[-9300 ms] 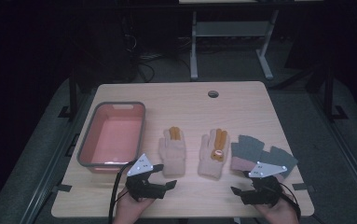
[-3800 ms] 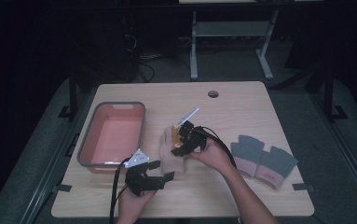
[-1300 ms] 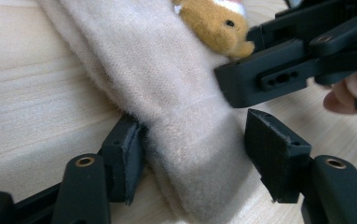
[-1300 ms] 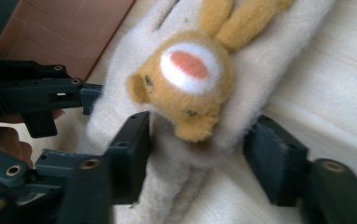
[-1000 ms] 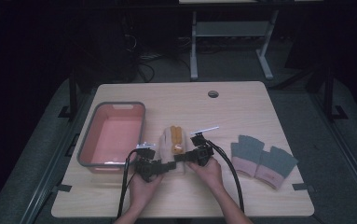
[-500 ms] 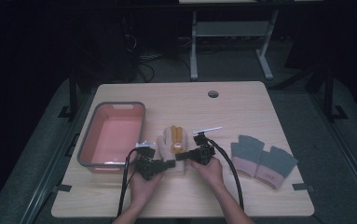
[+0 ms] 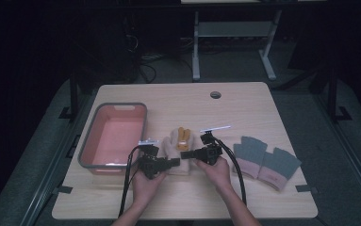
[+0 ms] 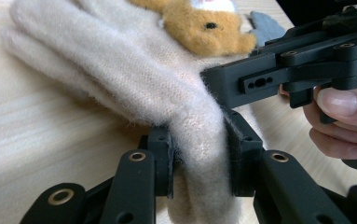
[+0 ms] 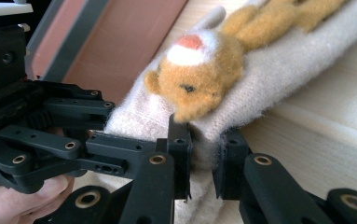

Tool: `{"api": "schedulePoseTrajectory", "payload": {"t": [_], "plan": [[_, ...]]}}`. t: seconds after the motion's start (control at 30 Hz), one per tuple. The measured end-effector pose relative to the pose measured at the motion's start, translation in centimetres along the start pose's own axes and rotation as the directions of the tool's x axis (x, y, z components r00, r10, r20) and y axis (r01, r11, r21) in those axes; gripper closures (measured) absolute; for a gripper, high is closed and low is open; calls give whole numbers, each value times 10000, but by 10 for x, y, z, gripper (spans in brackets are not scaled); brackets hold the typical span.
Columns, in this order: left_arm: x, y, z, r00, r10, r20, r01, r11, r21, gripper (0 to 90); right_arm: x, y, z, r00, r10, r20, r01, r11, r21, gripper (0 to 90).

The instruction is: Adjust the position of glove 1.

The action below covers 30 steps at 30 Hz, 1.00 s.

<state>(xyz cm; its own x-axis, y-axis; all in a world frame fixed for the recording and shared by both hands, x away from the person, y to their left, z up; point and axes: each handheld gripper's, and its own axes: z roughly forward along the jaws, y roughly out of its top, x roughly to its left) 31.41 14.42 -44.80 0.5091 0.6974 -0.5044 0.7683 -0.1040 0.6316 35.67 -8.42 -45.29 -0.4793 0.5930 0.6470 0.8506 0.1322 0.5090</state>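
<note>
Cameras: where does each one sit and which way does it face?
High view: above the person's side, looking forward and down on the table; both forearms, left claw, right claw.
Left gripper view: along its jaws, shut on the cream glove; the other hand's fingers.
Right gripper view: along its jaws, gripping the same glove; pink bin.
Shared: glove.

I see a pale wooden table (image 7: 244, 103) (a round cable hole near its far edge) carrying a grey-rimmed pink tub (image 7: 113, 136) at its left, cream gloves (image 7: 178, 148) with an orange plush figure at the middle, and two grey-and-pink gloves (image 7: 263, 161) at the right.
</note>
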Motion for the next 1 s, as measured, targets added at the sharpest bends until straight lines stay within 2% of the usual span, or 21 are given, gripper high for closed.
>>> {"api": "schedulePoseTrajectory", "payload": {"t": [0.17,0.63,0.67,0.83,1.0], "plan": [[-3,5,-3,9998,174,60,-174,9998,1,672,3,2,-6,10000,-73,-32,72,9999,-124,789],[-12,24,-22,9987,406,317,-393,9984,-404,670,24,19,-22,9992,-407,-24,405,9983,-427,789],[-12,27,-26,9981,518,320,-505,9979,-404,670,27,21,-24,9990,-439,-51,436,9979,-484,789],[-13,32,-32,9982,421,422,-397,9976,-572,670,36,29,-28,9980,-632,-34,629,9966,-532,789],[-13,39,-41,9977,553,393,-526,9964,-669,670,43,36,-29,9974,-724,-68,719,9957,-586,789]]}}
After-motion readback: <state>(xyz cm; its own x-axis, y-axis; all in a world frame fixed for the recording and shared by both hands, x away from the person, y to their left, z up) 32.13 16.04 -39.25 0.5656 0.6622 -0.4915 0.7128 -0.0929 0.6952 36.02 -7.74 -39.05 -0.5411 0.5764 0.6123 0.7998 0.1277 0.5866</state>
